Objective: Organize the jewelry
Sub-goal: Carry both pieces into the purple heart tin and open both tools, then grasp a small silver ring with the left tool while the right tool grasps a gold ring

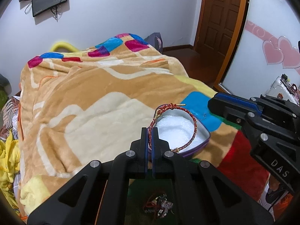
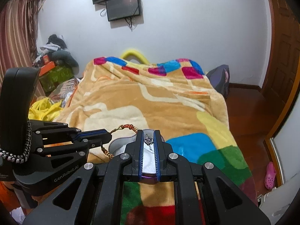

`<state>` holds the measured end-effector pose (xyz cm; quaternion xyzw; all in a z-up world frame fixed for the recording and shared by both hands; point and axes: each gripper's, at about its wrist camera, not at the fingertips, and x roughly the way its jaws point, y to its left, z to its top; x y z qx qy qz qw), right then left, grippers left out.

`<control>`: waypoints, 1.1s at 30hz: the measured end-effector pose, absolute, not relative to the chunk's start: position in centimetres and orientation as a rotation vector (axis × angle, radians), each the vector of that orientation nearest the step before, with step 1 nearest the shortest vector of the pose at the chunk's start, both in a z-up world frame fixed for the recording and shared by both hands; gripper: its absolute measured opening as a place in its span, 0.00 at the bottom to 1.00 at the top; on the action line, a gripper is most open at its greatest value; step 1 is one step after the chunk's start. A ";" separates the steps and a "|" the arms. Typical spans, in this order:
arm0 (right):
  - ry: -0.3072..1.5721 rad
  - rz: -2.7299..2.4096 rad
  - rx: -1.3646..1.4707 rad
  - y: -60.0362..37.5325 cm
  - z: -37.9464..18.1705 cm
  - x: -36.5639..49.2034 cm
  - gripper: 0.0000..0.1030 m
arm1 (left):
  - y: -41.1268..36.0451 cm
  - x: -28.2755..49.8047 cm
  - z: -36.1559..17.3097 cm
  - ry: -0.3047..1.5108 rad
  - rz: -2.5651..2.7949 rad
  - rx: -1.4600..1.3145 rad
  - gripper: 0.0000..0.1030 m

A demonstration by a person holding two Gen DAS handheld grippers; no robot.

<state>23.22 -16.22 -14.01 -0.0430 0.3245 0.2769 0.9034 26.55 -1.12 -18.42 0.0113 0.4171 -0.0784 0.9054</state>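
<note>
Red braided bracelet [image 1: 187, 110] is pinched by the left gripper [image 1: 150, 131] at frame centre, held over the white-lined box [image 1: 187, 144]. A small crown-shaped charm [image 2: 149, 140] is clenched by the right gripper [image 2: 149, 133], above the blanket [image 2: 159, 103].

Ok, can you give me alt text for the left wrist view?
The left gripper, shut on a red braided bracelet, holds it over an open tin lined with white padding, on a colourful blanket covering a bed. The right gripper reaches in from the right, and a small tangle of jewelry lies below.
</note>
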 end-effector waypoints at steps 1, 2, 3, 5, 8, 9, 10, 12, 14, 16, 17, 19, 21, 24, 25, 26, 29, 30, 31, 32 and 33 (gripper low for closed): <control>0.683 0.575 -0.088 -16.2 -14.3 23.5 0.09 | -1.1 26.8 -18.7 0.869 -0.162 0.023 0.01; 0.696 0.579 -0.087 -16.1 -14.6 23.7 0.09 | -1.2 27.0 -18.9 0.874 -0.158 0.026 0.01; 0.706 0.582 -0.084 -16.2 -14.9 23.9 0.09 | -1.2 27.2 -19.1 0.881 -0.158 0.028 0.01; 0.728 0.586 -0.080 -16.3 -15.4 24.3 0.09 | -1.3 27.5 -19.4 0.890 -0.157 0.031 0.01; 0.761 0.587 -0.083 -16.3 -16.3 24.7 0.09 | -1.4 27.8 -19.8 0.901 -0.162 0.033 0.01; 0.769 0.590 -0.084 -16.2 -16.5 24.8 0.09 | -1.4 27.9 -19.8 0.902 -0.164 0.035 0.01; 0.777 0.594 -0.085 -16.2 -16.6 24.9 0.09 | -1.5 27.9 -19.9 0.902 -0.168 0.036 0.02; 0.788 0.598 -0.094 -16.1 -16.9 25.0 0.09 | -1.6 28.0 -20.0 0.904 -0.171 0.043 0.02; 0.796 0.601 -0.102 -15.9 -17.1 25.0 0.09 | -1.5 28.0 -20.0 0.905 -0.172 0.043 0.02; 0.807 0.604 -0.106 -15.8 -17.3 25.2 0.09 | -1.5 27.9 -19.9 0.902 -0.173 0.043 0.02; 0.814 0.602 -0.113 -15.7 -17.4 25.2 0.09 | -1.5 27.9 -19.9 0.902 -0.175 0.043 0.02; 0.826 0.600 -0.120 -15.6 -17.6 25.4 0.09 | -1.5 27.8 -19.8 0.898 -0.176 0.044 0.02; 0.839 0.599 -0.123 -15.5 -17.7 25.4 0.09 | -1.5 27.6 -19.5 0.893 -0.179 0.041 0.03; 0.848 0.600 -0.123 -15.6 -17.7 25.4 0.10 | -1.4 27.3 -19.2 0.885 -0.177 0.039 0.07; 0.851 0.600 -0.123 -15.6 -17.6 25.3 0.12 | -1.4 27.2 -19.0 0.881 -0.176 0.039 0.09; 0.852 0.599 -0.123 -15.6 -17.5 25.3 0.13 | -1.3 27.1 -18.8 0.876 -0.174 0.040 0.10; 0.842 0.595 -0.123 -15.7 -17.1 25.1 0.21 | -1.0 26.7 -18.2 0.865 -0.170 0.030 0.17; 0.837 0.592 -0.124 -15.7 -17.0 25.0 0.23 | -0.9 26.5 -18.0 0.861 -0.167 0.027 0.21; 0.831 0.587 -0.125 -15.8 -16.8 24.8 0.25 | -0.8 26.3 -17.8 0.857 -0.165 0.024 0.25; 0.826 0.585 -0.125 -15.8 -16.6 24.7 0.26 | -0.6 26.1 -17.5 0.849 -0.159 0.024 0.28; 0.823 0.583 -0.124 -15.9 -16.4 24.6 0.28 | -0.6 25.9 -17.3 0.843 -0.156 0.025 0.32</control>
